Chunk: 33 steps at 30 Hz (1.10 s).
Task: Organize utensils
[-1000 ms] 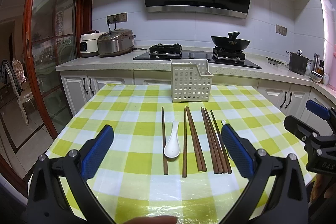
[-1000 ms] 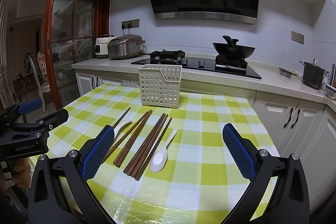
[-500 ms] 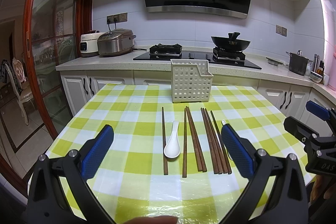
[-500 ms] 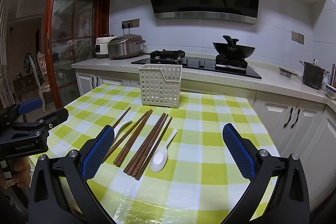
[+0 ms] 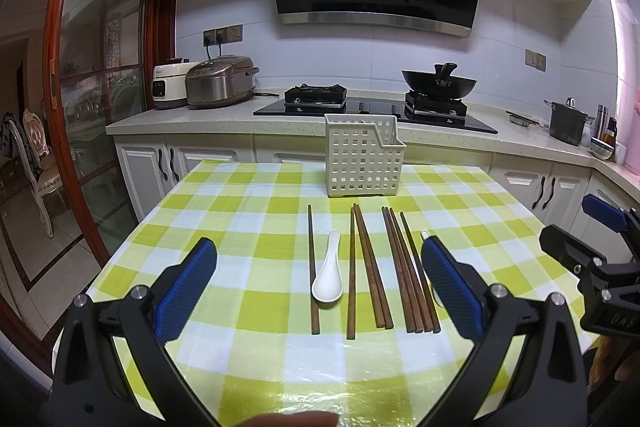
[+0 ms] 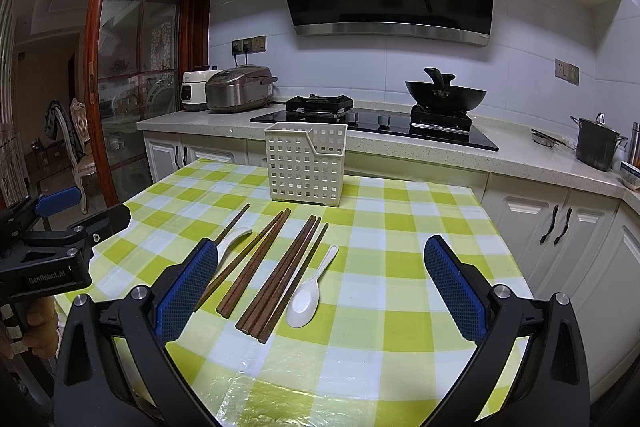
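Kitchen cabinets, a black hood and a stove fill the background, and in front stands the bench (image 5: 224, 211) with a green and white checked cloth. Compared with one second ago, nothing has changed: the chopsticks (image 5: 404, 267) and both spoons lie as before, and neither claw has moved closer. So, in my judgement, the task has not really begun.

The left claw (image 5: 318, 287) hangs low in its own view with its blue pads far apart and nothing between them. The right claw (image 6: 320, 287) is the same, spread wide and empty (each one is also seen at the edge of the other camera).

The white spoon (image 5: 327, 277) lies in the middle of the left view, between a single chopstick and a pair. A second spoon (image 6: 306, 293) lies right of the chopsticks in the right view, close to them.

The slotted basket (image 5: 362, 161) stands upright behind the utensils, in the center of the frame. As far as its holes and open top show, it holds nothing. Everything must probably go there.
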Motion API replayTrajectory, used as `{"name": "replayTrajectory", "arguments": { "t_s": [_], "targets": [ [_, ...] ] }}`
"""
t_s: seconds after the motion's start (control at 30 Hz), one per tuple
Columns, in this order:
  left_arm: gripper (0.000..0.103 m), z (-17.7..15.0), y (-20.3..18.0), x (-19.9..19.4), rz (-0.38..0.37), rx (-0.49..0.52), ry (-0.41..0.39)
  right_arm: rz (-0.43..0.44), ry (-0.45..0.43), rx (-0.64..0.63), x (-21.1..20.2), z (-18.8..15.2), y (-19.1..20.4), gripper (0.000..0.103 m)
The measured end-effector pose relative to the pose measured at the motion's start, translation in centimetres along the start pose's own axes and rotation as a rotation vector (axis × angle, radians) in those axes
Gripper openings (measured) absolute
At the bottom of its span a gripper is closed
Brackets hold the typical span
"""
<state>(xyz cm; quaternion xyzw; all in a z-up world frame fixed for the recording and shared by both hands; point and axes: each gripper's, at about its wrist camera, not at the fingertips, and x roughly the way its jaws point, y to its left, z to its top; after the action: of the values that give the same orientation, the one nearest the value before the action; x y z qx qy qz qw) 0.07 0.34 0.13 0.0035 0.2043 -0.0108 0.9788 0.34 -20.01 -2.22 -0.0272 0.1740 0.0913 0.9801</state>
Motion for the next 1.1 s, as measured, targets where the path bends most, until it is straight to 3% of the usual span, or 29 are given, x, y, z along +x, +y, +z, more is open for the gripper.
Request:
{"name": "replayTrajectory", "arguments": {
  "t_s": [1.1],
  "targets": [
    [0.099,0.15,-0.06,0.05,0.001,0.002,0.002,-0.002,0.011,0.004,0.11,-0.18,0.08,0.097]
  ]
}}
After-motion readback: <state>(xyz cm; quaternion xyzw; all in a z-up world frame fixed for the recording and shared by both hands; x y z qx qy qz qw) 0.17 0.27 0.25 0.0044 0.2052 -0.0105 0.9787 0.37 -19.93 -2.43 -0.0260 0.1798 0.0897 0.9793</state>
